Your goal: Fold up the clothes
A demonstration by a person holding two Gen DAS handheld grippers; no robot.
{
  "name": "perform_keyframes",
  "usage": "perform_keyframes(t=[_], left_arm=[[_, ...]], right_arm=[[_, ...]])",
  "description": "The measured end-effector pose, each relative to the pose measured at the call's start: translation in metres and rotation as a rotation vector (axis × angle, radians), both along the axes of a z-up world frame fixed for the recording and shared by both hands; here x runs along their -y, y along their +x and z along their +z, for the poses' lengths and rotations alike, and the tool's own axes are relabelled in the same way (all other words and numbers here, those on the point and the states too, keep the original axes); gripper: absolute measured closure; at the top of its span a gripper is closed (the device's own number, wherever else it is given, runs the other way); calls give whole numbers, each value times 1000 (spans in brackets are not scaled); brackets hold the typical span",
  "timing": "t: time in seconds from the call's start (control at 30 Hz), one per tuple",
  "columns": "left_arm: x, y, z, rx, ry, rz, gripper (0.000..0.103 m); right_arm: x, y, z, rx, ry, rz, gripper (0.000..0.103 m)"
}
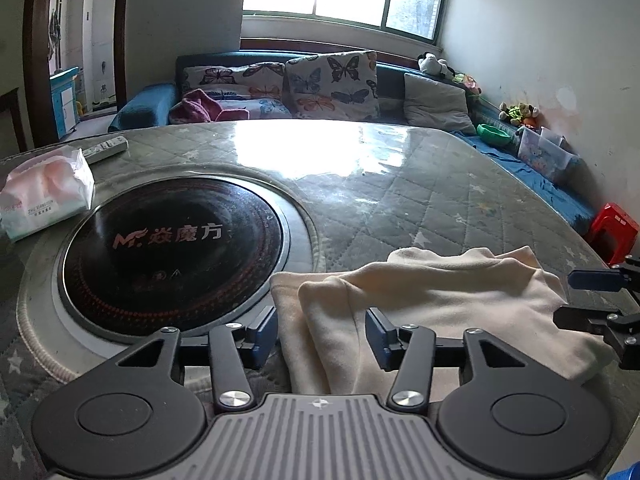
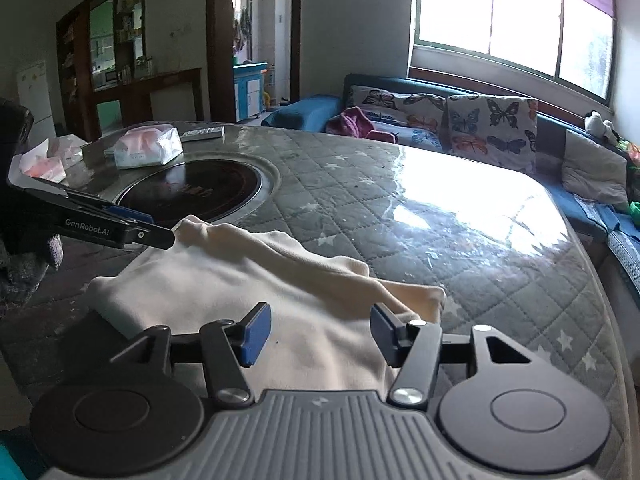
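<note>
Cream garment (image 1: 440,312) folded, lying lower right of left wrist frame beside round black cooktop (image 1: 172,256). Left gripper (image 1: 322,338) and right gripper (image 2: 320,334) both parted, pads clear of cloth (nothing clamped). Advisable: press creases flat, square the edges. Soft fleecy fabric, rumpled top fold; quilted grey table cover (image 1: 420,200) under glossy film.

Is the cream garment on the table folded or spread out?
Folded: the cream garment lies in a compact stack with layered edges, beside the round cooktop.
</note>
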State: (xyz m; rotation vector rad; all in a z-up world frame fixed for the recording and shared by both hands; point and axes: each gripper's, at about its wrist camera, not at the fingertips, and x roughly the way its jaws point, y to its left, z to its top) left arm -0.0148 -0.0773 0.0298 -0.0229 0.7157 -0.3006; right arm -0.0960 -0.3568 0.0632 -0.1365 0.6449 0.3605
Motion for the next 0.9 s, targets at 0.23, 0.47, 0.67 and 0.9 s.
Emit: perform_keyframes(t=[0.23,0.47,0.67,0.9], left_arm=[[-1,-12,-2,0,2,7,36],[-2,-25,-3,-2,-4,14,29],[-2,-35,-8,-9,7,21,28],[-3,-36,-15,-10,47,46,28]], right_arm=[[0,-17,-4,-9,3,-14,34],[4,-37,-6,-7,17,-20,32],[4,-46,-9,-22,68,15,34],[11,-41,-30,-87,81,-20,39]])
